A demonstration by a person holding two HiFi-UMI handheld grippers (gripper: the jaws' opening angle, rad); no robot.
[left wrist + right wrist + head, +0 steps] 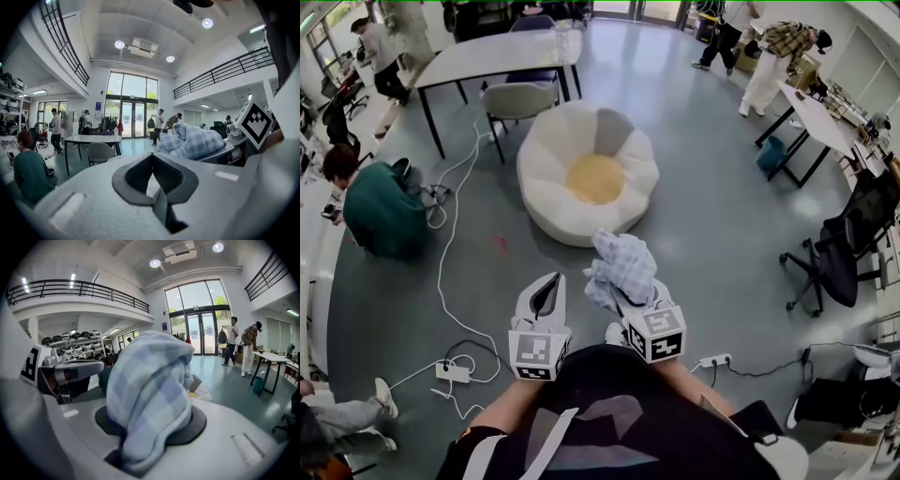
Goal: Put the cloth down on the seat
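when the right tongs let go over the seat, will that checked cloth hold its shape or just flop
Probably floppy: the checked cloth droops in soft folds over the right tongs. Likely light, since one pinch carries the whole bundle. On the cushioned seat it should slump into a heap, not slide or roll.

Soft fabrics over a smooth floor
Checked cloth (619,267) looks woven and soft; the seat (551,192) plush, matt; the floor (722,211) faintly glossy.

Black top (591,370) — grey panels; white left claw (550,285); marker cube (534,354).
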